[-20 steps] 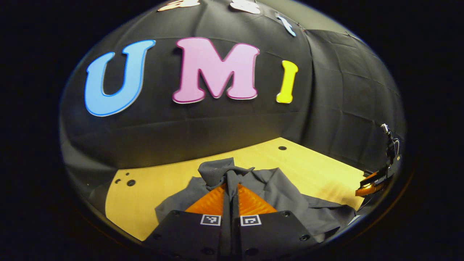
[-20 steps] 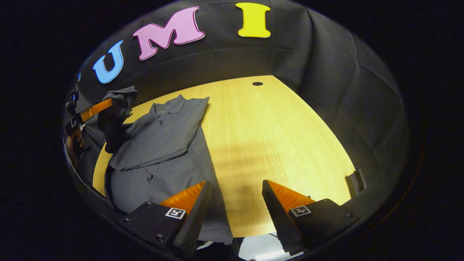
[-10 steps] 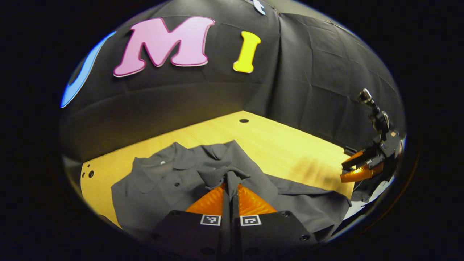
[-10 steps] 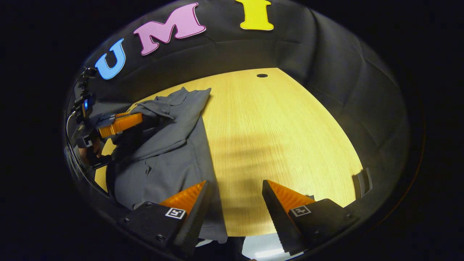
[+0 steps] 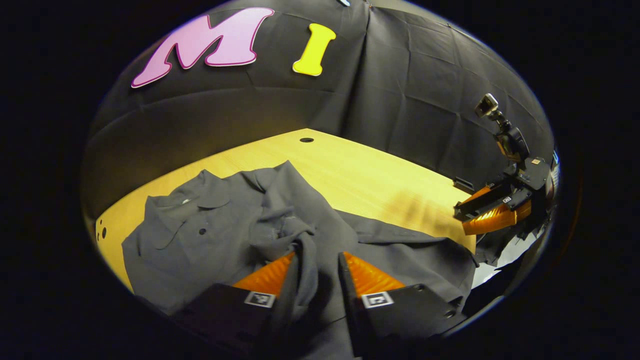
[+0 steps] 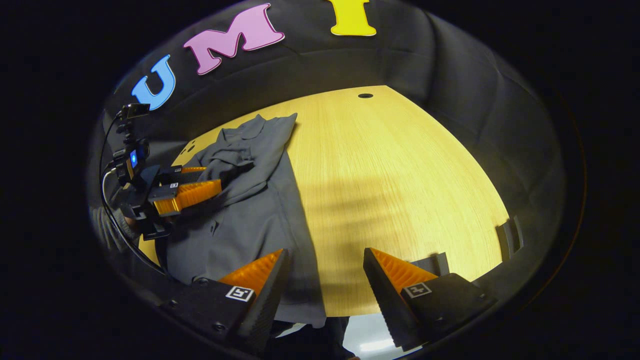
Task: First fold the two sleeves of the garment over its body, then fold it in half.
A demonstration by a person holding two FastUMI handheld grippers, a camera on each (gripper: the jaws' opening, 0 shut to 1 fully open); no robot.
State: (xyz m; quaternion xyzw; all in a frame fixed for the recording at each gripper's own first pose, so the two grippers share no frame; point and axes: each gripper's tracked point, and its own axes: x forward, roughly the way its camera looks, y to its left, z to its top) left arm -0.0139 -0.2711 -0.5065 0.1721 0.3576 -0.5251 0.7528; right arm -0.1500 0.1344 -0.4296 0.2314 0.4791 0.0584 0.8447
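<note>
with the sleeve [image 5: 300, 240] laid over the garment [image 5: 210, 235] body, spread the left gripper [image 5: 317, 260] fingers, now slightly parted around it, fully before withdrawing; right gripper [image 6: 325, 265] fingers wide apart, empty.

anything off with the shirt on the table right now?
Slightly. The left sleeve lies bunched and wrinkled over the shirt body, not flat, by the open left gripper. The hem hangs over the table edge. No damage.

Garment [image 6: 250, 210]: lying on the table [image 6: 400, 190], toward its left side in the right gripper view.
Sleeve [image 5: 287, 232]: lying across the garment's body.
Left gripper [image 5: 318, 257]: hovering over the garment.
Right gripper [image 6: 324, 265]: sitting at the table's near edge, beside the garment.
</note>
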